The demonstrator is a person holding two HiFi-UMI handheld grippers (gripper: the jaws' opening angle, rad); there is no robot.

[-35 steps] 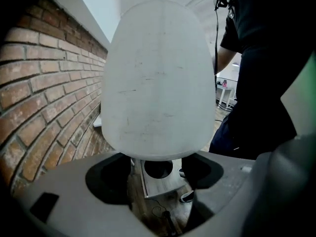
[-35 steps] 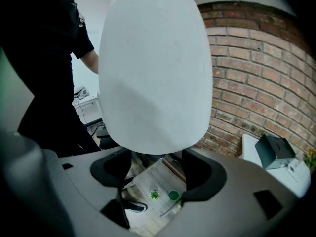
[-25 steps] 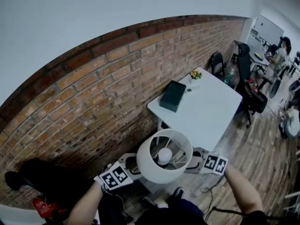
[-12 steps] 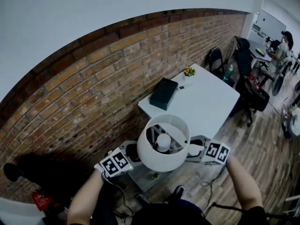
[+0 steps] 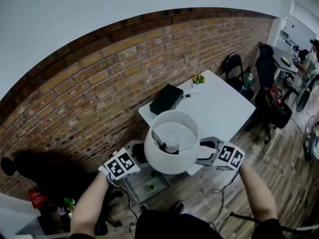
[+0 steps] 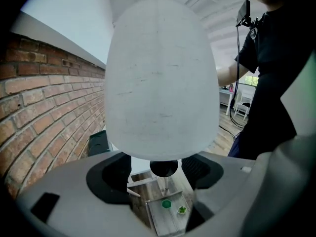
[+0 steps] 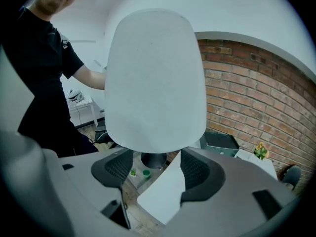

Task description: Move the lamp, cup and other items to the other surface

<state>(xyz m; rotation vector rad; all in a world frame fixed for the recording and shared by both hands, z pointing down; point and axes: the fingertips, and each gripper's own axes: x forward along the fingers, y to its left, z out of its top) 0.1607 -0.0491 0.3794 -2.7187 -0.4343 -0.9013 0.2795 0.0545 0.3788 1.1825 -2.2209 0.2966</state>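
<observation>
We hold a white-shaded lamp (image 5: 172, 146) in the air between both grippers, over the near corner of the white desk (image 5: 224, 108) by the brick wall (image 5: 99, 93). The left gripper (image 6: 157, 172) has its fingers wide, and the lamp's dark stem sits between them under the shade. The right gripper (image 7: 154, 168) matches — fingers wide around the stem. Well below, a green cup (image 6: 167, 204) stands on a small wooden desk (image 6: 163, 223).
</observation>
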